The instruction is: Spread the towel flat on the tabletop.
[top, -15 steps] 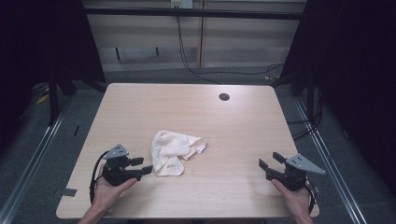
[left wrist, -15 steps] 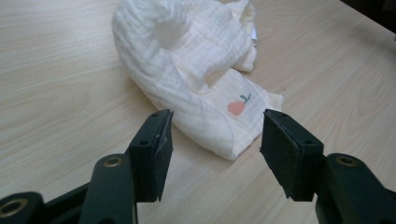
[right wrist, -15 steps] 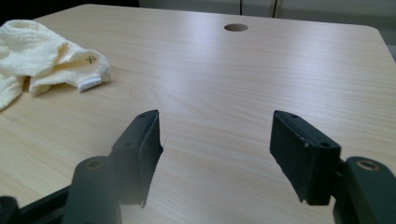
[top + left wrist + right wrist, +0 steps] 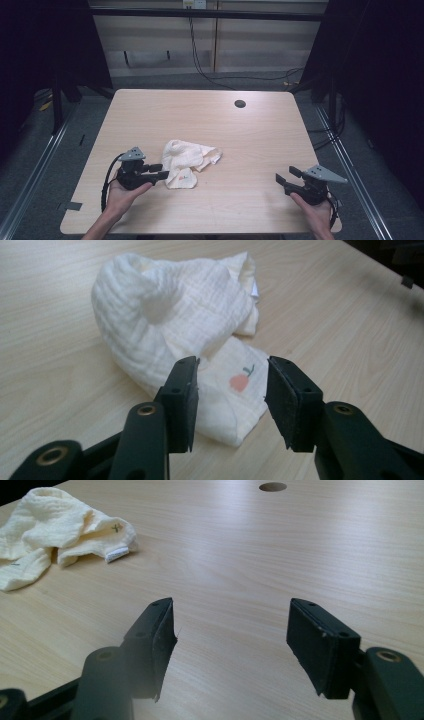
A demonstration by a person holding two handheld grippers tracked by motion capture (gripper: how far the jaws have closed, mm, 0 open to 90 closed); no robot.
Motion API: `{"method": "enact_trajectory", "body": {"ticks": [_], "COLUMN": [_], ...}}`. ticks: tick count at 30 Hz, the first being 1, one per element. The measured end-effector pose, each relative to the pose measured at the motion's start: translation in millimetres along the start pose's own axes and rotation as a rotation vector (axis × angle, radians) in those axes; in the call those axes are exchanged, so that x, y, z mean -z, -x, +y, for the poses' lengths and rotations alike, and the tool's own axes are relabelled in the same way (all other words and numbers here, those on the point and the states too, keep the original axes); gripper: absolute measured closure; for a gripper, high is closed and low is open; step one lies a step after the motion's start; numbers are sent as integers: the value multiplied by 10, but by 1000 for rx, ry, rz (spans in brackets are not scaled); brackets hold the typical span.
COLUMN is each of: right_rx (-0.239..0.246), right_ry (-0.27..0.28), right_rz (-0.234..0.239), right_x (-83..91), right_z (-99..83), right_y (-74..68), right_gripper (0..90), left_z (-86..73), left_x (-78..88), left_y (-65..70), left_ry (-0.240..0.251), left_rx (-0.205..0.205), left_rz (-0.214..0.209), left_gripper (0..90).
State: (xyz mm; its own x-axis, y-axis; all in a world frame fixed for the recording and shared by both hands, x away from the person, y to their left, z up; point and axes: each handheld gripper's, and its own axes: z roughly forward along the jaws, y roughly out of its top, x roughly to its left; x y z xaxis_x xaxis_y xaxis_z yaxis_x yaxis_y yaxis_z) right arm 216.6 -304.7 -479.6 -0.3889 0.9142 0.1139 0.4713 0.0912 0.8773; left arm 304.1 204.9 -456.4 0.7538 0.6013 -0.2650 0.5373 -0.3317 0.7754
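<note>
A: The cloth (image 4: 187, 164) is a crumpled cream muslin square, bunched into a heap a little left of the middle of the table (image 4: 260, 145), on the person's side. One flat corner sticks out toward the left gripper (image 4: 165, 173), and it carries a small printed peach (image 4: 240, 381).

B: And is that gripper on it?

A: Not as a grip. In the left gripper view its jaws stand apart on either side of that printed corner, with the fabric lying flat on the wood under the gap. The pads press on nothing.

B: The other hand?

A: The right gripper (image 4: 282, 179) sits well apart, near the table's right front corner, jaws spread wide with only bare wood between them. From its view the cloth lies far off to the left, a white label (image 4: 116, 555) showing on one fold.

B: What might go wrong?

A: I'd judge the corner is the trouble. It lies thin and flat, so jaws closing level above it could shut on air or merely scrape the top layer. Pinching too deep risks catching two layers, so the heap lifts as a lump rather than opening out.

B: Anything else?

A: The cloth is light and the table smooth; a nudge from one jaw tip could push the corner away instead of trapping it.
</note>
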Motion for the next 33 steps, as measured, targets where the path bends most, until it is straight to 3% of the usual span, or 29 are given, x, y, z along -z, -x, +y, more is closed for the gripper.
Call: {"method": "enact_trajectory", "body": {"ticks": [4, 8, 9, 11, 14, 17, 19, 21, 23, 26, 30, 33], "right_rx": [-21, 10, 28, 31, 31, 27, 35, 18, 7, 9, 23, 29], "right_ry": [-15, -32, -35, -40, -48, -56, -55, -50, -50, -59, -67, -80], "right_rz": [11, 30, 31, 38, 44, 55, 54, 58, 70, 70, 89, 108], "right_x": [-6, 10, 5, -16, -59, -78, -67, -59, -58, -77, -93, -110], "right_z": [13, 13, 11, 14, 13, 10, 8, 7, 1, -1, 5, 3], "right_y": [32, -69, -88, -105, -101, -101, -101, -104, -94, -99, -132, -146], "right_gripper": [358, 353, 350, 344, 309, 300, 296, 296, 295, 290, 287, 295], "left_z": [71, 194, 226, 290, 352, 345, 339, 334, 349, 415, 436, 376], "left_x": [-20, -24, -28, -46, -110, -191, -252, -306, -368, -448, -530, -647], "left_y": [-66, -243, -272, -295, -358, -453, -462, -452, -424, -460, -544, -541], "left_ry": [-20, 39, 38, 38, 21, 38, 22, 8, -25, -44, -40, -72], "left_rx": [-5, 44, 33, -1, -21, 24, 22, 24, -5, -4, 24, 11], "left_rz": [29, 33, 30, 75, 75, 8, 36, 21, 49, 69, 48, 32], "left_gripper": [488, 374, 371, 384, 414, 461, 477, 480, 481, 477, 434, 454]}}
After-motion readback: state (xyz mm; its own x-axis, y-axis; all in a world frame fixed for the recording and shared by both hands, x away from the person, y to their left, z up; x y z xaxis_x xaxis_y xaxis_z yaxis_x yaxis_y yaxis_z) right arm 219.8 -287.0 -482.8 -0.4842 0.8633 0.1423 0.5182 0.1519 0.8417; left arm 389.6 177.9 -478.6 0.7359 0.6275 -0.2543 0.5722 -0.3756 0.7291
